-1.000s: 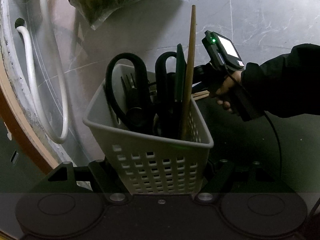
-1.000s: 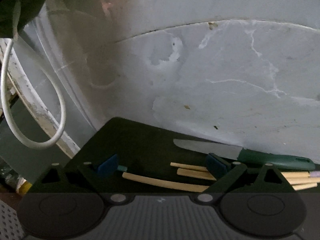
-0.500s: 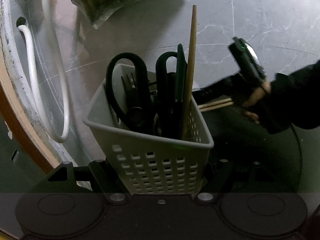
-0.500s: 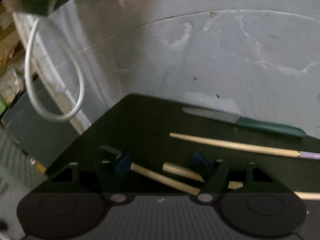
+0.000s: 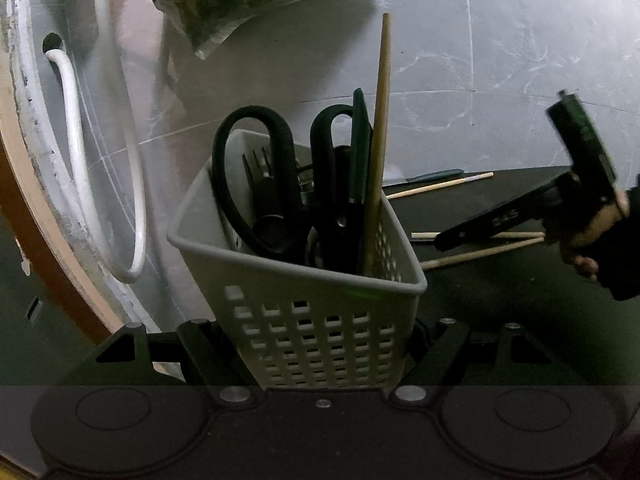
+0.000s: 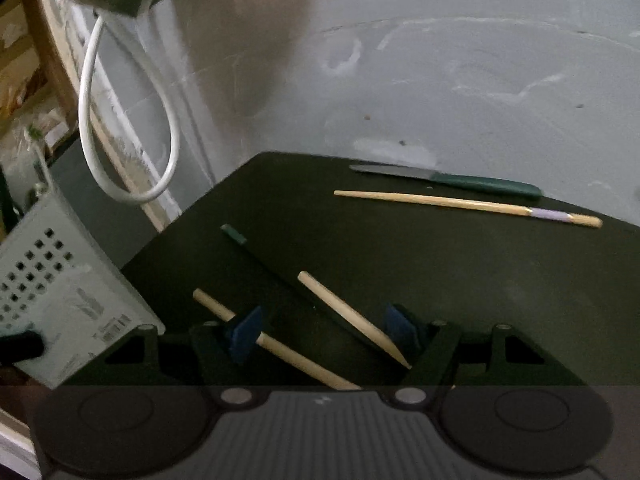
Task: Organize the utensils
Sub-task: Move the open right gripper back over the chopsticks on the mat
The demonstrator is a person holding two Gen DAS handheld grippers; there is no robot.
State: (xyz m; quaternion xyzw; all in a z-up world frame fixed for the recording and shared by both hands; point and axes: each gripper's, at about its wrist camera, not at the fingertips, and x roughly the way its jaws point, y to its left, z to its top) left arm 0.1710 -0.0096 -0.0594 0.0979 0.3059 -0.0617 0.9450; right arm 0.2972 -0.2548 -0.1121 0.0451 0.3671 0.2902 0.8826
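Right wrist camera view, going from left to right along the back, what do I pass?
Perforated pale plastic basket → looped white cable → green-handled knife on the black tabletop → lilac-banded wooden chopstick, ending farthest right.

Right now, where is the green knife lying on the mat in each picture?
Left wrist view: the knife is small, right of the basket, at the mat's far edge.
Right wrist view: the knife lies upper right, along the mat's far edge.
Shared landmark: the chopstick with the purple band lies just in front of it in both.
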